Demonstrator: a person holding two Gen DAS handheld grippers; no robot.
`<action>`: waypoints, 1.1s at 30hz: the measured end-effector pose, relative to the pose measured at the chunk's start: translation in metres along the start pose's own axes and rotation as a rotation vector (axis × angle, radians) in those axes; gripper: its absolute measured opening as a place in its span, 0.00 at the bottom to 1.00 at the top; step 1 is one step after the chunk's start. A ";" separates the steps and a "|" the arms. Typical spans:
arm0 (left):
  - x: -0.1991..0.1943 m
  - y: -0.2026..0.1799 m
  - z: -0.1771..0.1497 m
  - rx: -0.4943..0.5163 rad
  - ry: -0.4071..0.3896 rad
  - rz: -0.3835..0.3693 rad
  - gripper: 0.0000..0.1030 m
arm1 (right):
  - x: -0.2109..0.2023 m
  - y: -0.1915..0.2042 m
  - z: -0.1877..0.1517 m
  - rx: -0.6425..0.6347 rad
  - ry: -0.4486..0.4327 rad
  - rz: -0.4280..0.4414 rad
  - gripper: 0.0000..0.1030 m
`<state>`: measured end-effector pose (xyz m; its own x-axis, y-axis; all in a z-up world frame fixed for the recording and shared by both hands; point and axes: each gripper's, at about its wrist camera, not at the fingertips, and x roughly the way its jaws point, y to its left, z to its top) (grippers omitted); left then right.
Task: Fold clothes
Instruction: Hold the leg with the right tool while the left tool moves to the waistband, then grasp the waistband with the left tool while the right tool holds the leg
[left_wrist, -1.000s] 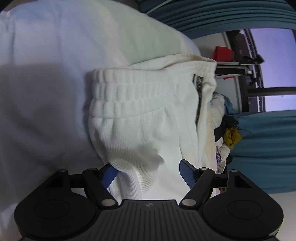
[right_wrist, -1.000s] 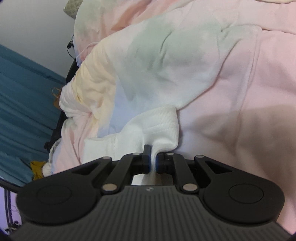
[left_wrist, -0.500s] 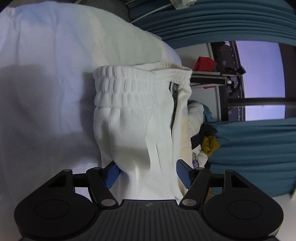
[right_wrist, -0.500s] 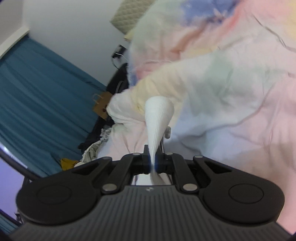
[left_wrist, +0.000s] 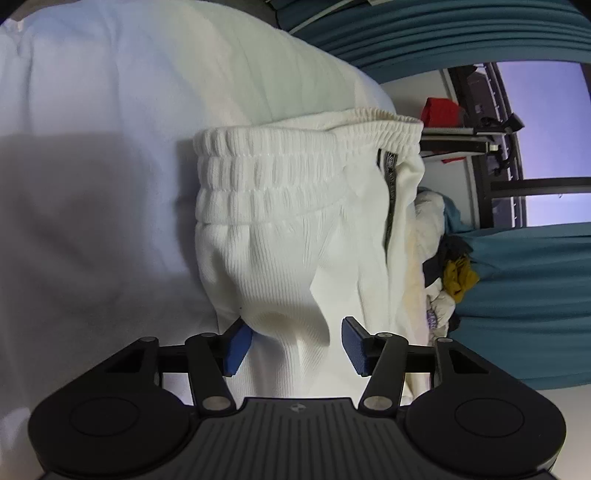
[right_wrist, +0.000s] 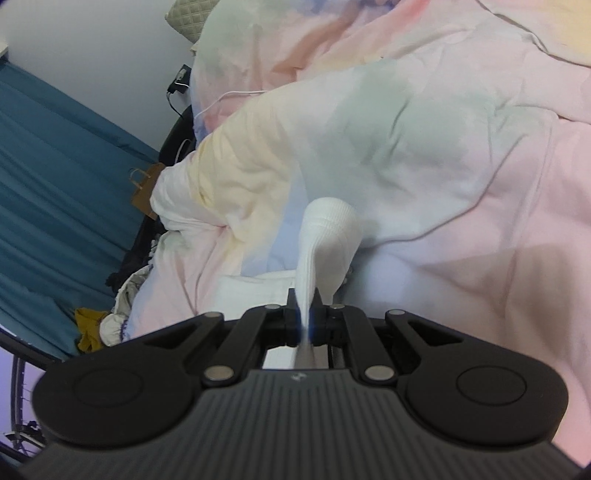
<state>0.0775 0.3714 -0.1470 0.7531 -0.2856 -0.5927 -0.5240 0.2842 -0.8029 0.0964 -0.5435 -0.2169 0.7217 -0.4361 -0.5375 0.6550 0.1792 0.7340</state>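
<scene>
Pinching a ribbed fold of the white pants (right_wrist: 325, 240), right gripper (right_wrist: 303, 325) is clenched; left gripper (left_wrist: 295, 345) fingers spread around waistband end on bed (left_wrist: 92, 184).

Left gripper (left_wrist: 296, 345): jaws spread wide, blue pads (left_wrist: 237, 346) on either side of a hump of the white ribbed garment (left_wrist: 295, 236), left pad touching the cloth, right pad just clear of it. Right gripper (right_wrist: 304, 316): jaws clamped tight on a pinched fold of the same white fabric, which rises up from between the fingers.
</scene>
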 end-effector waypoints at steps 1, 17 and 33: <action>0.003 0.000 0.000 -0.002 0.008 0.012 0.58 | -0.002 0.001 0.000 -0.006 -0.001 0.005 0.07; -0.018 -0.015 0.009 -0.005 -0.113 -0.066 0.10 | -0.018 -0.001 -0.002 -0.025 -0.024 0.006 0.07; -0.054 -0.002 0.010 0.115 -0.139 0.148 0.18 | -0.021 -0.041 -0.001 -0.025 0.104 -0.204 0.08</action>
<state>0.0416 0.3951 -0.1132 0.7232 -0.1065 -0.6824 -0.5900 0.4183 -0.6906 0.0546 -0.5409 -0.2361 0.5918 -0.3729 -0.7147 0.7944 0.1193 0.5956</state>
